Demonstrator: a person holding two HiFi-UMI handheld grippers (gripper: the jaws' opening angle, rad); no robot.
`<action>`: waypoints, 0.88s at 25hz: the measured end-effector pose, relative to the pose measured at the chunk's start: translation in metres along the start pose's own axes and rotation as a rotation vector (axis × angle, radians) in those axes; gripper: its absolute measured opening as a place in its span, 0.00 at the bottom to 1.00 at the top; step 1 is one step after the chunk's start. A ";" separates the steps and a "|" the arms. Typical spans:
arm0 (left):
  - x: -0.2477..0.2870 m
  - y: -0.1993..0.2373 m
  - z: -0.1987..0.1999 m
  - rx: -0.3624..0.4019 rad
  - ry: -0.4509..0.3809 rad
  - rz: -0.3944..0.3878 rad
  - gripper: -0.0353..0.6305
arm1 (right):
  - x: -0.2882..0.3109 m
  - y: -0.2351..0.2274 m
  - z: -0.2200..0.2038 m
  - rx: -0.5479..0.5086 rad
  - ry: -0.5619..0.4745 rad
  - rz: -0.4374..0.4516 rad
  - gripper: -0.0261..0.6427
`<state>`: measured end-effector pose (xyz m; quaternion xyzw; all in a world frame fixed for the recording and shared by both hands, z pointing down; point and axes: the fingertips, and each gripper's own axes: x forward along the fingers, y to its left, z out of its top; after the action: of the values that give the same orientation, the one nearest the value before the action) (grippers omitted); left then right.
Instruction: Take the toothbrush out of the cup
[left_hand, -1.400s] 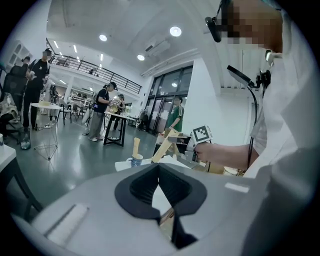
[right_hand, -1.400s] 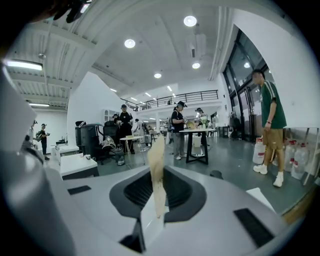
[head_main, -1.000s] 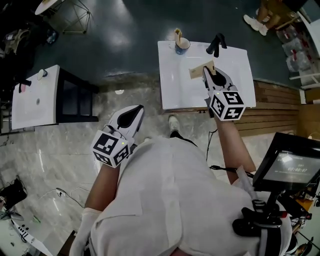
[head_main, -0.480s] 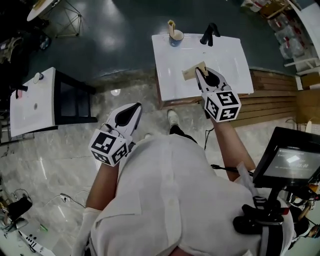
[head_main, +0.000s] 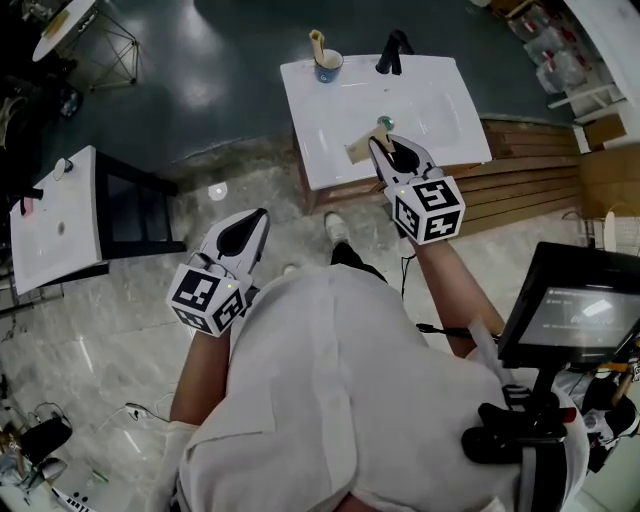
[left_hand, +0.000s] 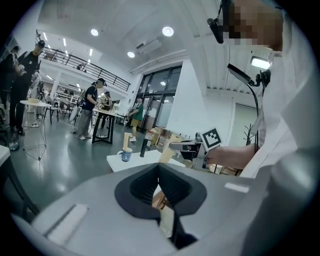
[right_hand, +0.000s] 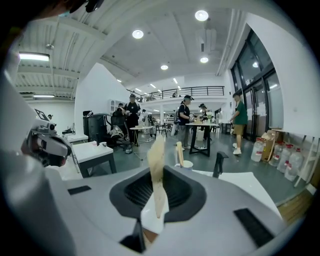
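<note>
On approach, our right gripper grasps a tan strip, left gripper clenched empty; next we reach the toothbrush in the cup.

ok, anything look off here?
Nothing spilled or broken. One oddity: the right gripper is clamped on a flat tan strip over the white basin, while the blue cup at its far corner holds a similar tan stick.

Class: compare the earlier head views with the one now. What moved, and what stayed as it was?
The right gripper, shut on a tan piece, drew back over the sink toward the person, uncovering the drain. Nothing was grasped or released. The cup stayed at the sink's back corner; the left gripper stayed shut and empty beside the person.
</note>
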<state>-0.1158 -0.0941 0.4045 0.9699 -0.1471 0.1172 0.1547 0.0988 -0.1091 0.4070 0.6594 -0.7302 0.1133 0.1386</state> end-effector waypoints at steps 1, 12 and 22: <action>-0.002 -0.001 -0.001 0.000 0.003 -0.003 0.06 | -0.003 0.003 -0.002 0.001 0.002 -0.002 0.10; -0.013 -0.023 -0.028 -0.004 0.039 -0.080 0.06 | -0.044 0.021 -0.018 0.021 0.019 -0.049 0.10; 0.010 -0.032 -0.035 -0.013 0.080 -0.113 0.06 | -0.058 0.015 -0.032 0.046 0.038 -0.043 0.10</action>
<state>-0.1026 -0.0559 0.4312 0.9702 -0.0868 0.1463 0.1729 0.0913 -0.0425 0.4163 0.6757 -0.7102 0.1397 0.1396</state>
